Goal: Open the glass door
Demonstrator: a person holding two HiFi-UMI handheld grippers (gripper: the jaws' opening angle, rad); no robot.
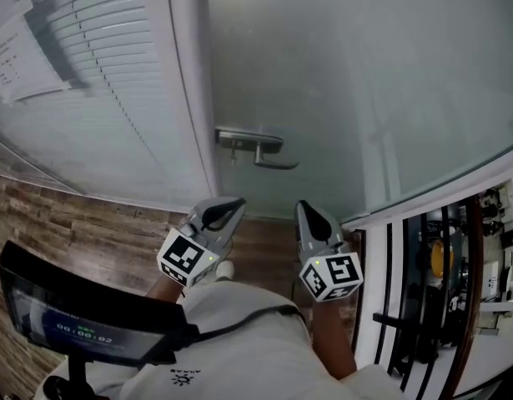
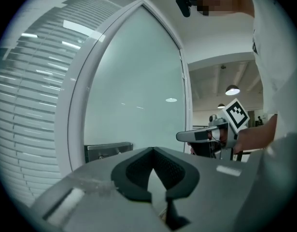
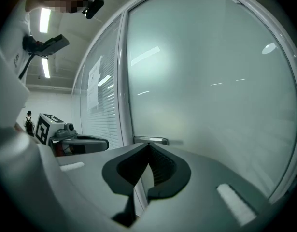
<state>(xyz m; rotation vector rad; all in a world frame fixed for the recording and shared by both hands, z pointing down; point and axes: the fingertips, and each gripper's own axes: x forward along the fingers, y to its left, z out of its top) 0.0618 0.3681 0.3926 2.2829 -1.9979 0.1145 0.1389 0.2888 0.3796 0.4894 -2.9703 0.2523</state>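
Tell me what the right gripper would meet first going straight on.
Probably the handle, seen just above the tips of the shut right gripper in its view; failing that, the glass door beside it. Depth is unclear.

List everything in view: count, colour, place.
Door: 1, frosted pale-green glass, straight ahead.
Handle: 1, silver lever, at the door's left edge.
Blinds: 1 set, white, left of the door.
Paper: at least 1, white, over the blinds, far left.
Floor: brown wood, below the blinds.
Screen: 1, black, lower left.
Rack: 1, black bars, lower right.
Shirt: 1, white, bottom centre.
Left gripper: 1, grey, shut and empty, short of the handle.
Right gripper: 1, grey, shut and empty, beside it.
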